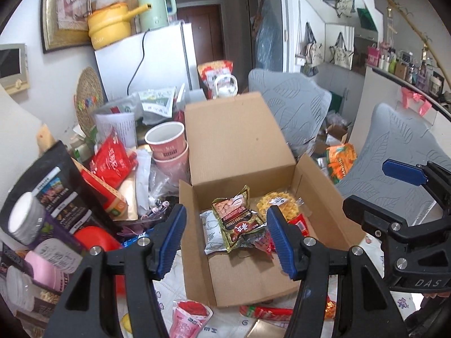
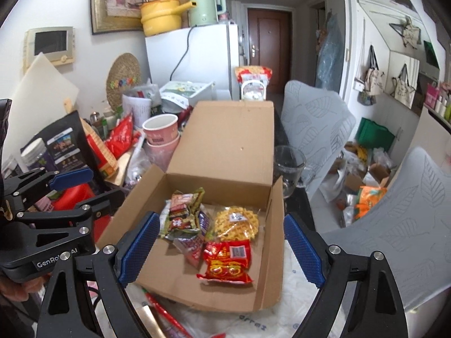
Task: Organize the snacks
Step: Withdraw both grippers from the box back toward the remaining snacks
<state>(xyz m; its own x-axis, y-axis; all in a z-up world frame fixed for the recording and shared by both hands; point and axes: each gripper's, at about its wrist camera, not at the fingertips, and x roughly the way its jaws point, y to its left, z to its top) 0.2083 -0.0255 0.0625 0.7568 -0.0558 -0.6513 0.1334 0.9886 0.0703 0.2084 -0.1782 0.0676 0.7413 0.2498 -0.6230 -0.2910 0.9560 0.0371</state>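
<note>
An open cardboard box (image 1: 242, 270) (image 2: 225, 146) stands on the table with its lid up. Inside lie a green-edged snack packet (image 1: 239, 219) (image 2: 183, 214), a white packet (image 1: 211, 231), a yellow waffle snack (image 1: 277, 204) (image 2: 236, 222) and a red packet (image 2: 228, 259). My left gripper (image 1: 225, 236) is open and empty above the box's near left side. My right gripper (image 2: 222, 248) is open and empty above the box's front; it also shows at the right of the left wrist view (image 1: 406, 188).
Loose snacks lie in front of the box: a pink pouch (image 1: 188, 318) and a red sausage stick (image 1: 265, 311) (image 2: 166, 315). Stacked pink cups (image 1: 169, 146), bags and jars (image 1: 25, 219) crowd the left. A glass cup (image 2: 287, 166) stands right of the box. Grey chairs (image 2: 313, 124) stand at the right.
</note>
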